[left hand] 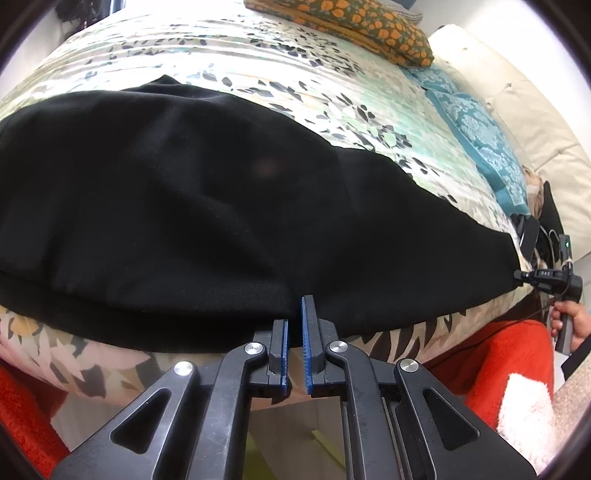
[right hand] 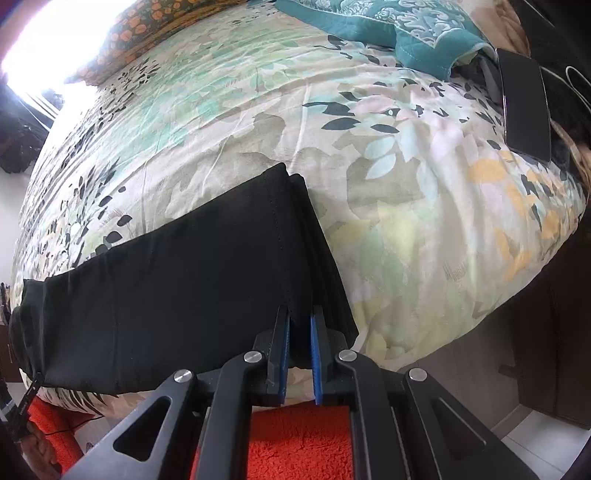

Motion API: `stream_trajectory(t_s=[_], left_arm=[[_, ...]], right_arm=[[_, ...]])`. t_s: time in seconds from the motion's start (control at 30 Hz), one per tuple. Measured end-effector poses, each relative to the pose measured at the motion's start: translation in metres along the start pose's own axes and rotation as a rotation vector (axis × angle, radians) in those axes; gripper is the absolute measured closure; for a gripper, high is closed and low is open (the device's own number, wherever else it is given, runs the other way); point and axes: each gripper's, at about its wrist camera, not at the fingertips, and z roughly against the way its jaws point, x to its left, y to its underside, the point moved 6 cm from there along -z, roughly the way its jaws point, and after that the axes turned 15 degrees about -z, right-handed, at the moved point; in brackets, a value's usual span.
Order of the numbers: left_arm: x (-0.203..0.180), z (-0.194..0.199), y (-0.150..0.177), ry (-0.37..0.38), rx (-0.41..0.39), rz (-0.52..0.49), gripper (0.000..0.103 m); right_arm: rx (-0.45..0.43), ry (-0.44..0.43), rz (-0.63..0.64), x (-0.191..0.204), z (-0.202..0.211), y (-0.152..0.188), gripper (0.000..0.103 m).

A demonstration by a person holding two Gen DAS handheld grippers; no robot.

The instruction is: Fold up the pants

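Black pants (left hand: 166, 192) lie lengthwise along the near edge of the bed, doubled over so the legs are stacked. My left gripper (left hand: 295, 310) is shut on the near edge of the pants, with black cloth pinched between its blue pads. In the right wrist view the stacked leg ends (right hand: 295, 206) point away from me. My right gripper (right hand: 300, 310) is shut on the near corner of that end of the pants (right hand: 166, 288). From the left wrist view, the right gripper (left hand: 546, 277) shows at the far right end of the cloth, held by a hand (left hand: 570, 321).
The bed carries a floral sheet (right hand: 388, 221). An orange-flowered pillow (left hand: 354, 26) and a teal quilt (right hand: 388, 26) lie at the far side. A dark phone (right hand: 524, 107) rests at the right. A cream cushion (left hand: 517, 92) is behind. Red fleece (right hand: 299, 435) is below the bed edge.
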Motion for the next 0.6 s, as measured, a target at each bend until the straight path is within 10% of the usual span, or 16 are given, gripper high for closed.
stream_trajectory(t_s=[0.27, 0.37, 0.4, 0.6], left_arm=[[-0.001, -0.003, 0.015, -0.012, 0.083, -0.021, 0.084], [-0.006, 0.008, 0.027, -0.006, 0.104, -0.039, 0.068], [-0.008, 0.017, 0.028, -0.005, 0.088, -0.045, 0.067], [0.025, 0.069, -0.030, -0.144, -0.190, -0.058, 0.022]], right_arm=[[-0.002, 0.034, 0.001, 0.000, -0.011, 0.001, 0.091], [-0.008, 0.009, 0.000, 0.001, -0.006, 0.001, 0.059], [-0.025, 0.020, 0.000, 0.000, -0.002, 0.001, 0.039], [-0.250, 0.100, 0.084, 0.021, 0.062, 0.007, 0.037]])
